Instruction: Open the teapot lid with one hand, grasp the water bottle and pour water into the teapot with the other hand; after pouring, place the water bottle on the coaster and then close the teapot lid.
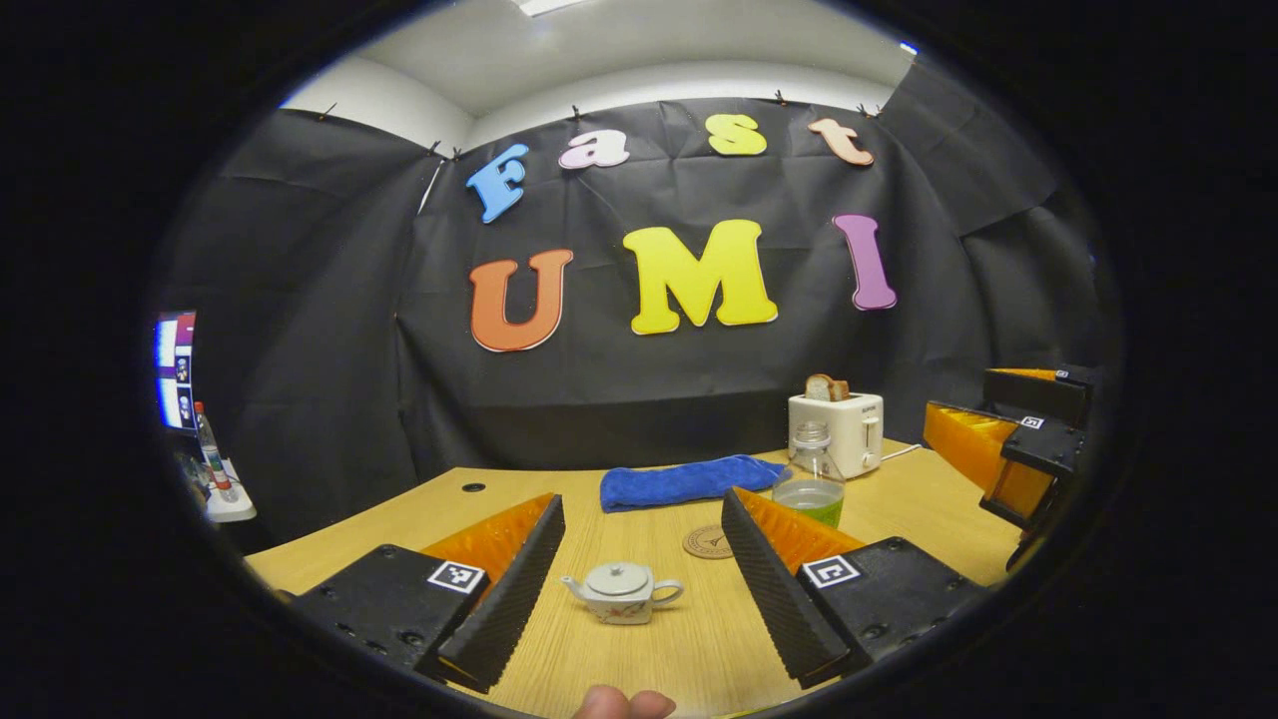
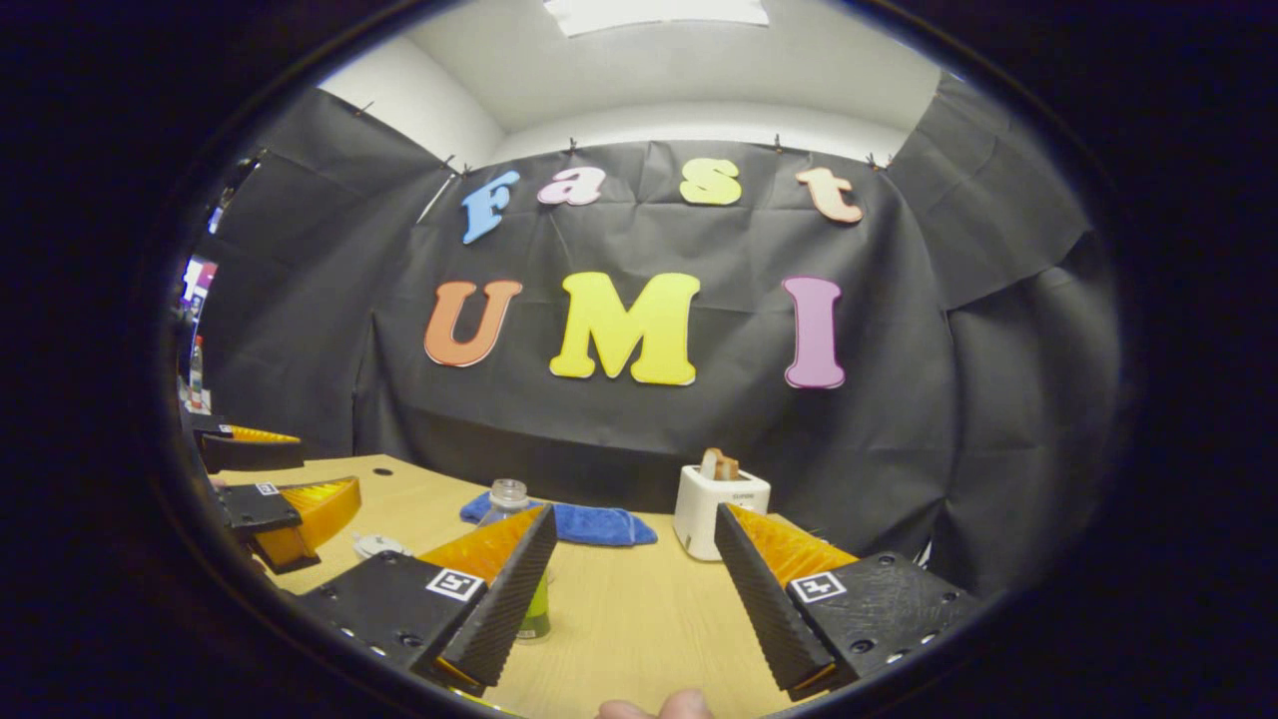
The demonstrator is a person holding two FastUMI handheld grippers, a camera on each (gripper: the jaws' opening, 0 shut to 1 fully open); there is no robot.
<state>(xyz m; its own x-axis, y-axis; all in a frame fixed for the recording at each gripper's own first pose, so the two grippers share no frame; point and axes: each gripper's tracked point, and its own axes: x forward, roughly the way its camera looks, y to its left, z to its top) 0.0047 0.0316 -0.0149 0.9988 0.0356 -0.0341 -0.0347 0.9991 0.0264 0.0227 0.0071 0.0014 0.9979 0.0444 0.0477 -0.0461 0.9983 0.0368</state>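
1. One teapot [image 1: 621, 591] sits dead ahead of my left gripper [image 1: 639, 589], framed between its two fingers, low on the wooden table [image 1: 639, 659] — spout pointing to my left, handle to my right, so its long axis runs across my line of approach, not along it.
2. Its lid [image 1: 617, 576] is seated, knob up top, untouched — step one of the task is not yet done, I'd say.
3. My left gripper is spread wide, fingers well apart, holding nothing; the teapot lies beyond the tips, not between the pads.
4. Just past the teapot, a round coaster [image 1: 709, 542] lies flat, and right of that stands the water bottle [image 1: 811, 484], upright, no cap that I can see, some water in the bottom.
5. Over to the right gripper view: the water bottle [image 2: 511, 504] stands ahead and to the left of my right gripper [image 2: 634, 599], partly hidden behind its left finger. That gripper is gaping too, nothing in it.
6. So the split looks plain: left is nearer the teapot, right is nearer the bottle.
7. Farther back, a blue cloth [image 1: 689, 481] and a white toaster [image 1: 837, 429] with bread in it — well clear of the action.
8. Next call, as I judge it: left drops down and forward onto that lid knob.
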